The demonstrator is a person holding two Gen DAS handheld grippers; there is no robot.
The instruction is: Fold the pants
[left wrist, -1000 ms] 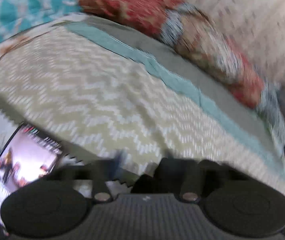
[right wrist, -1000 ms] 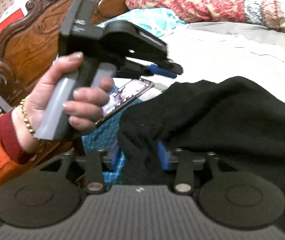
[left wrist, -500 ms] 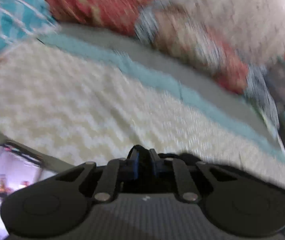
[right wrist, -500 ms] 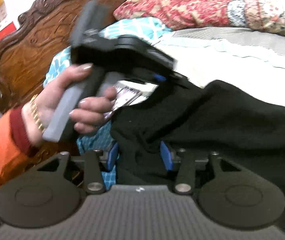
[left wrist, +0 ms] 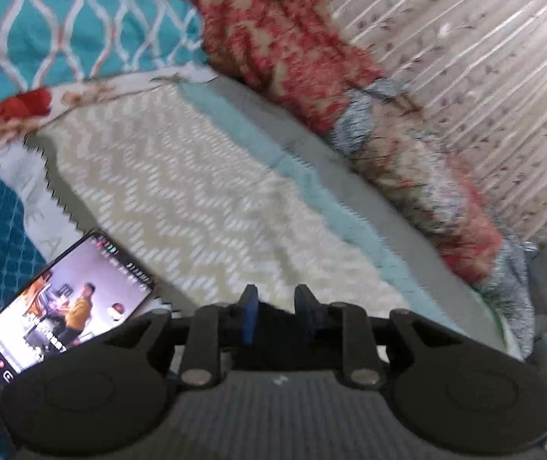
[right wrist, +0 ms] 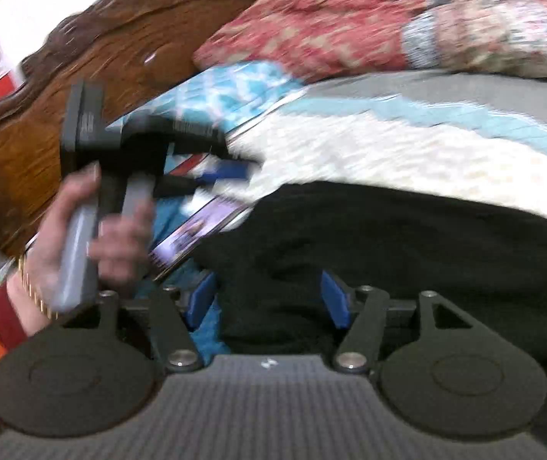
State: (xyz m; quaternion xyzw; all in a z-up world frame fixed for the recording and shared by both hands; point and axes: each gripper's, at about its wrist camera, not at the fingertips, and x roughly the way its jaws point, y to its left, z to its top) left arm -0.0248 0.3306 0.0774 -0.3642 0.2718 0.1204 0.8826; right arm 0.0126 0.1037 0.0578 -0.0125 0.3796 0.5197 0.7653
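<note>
The black pants lie bunched on the cream zigzag bedspread. My right gripper is open, its blue pads either side of a fold of the black cloth without pinching it. My left gripper is open a little and empty, with a dark edge of the pants just below its fingertips. In the right wrist view a hand holds the left gripper above the pants' left end.
A phone with a lit screen lies at the left by the pants; it also shows in the right wrist view. Teal patterned pillow, red floral quilt and carved wooden headboard ring the bed.
My left gripper was shut on the pants half a second ago; it has let go and lifted back. My right gripper's pads have spread wider around the cloth.
</note>
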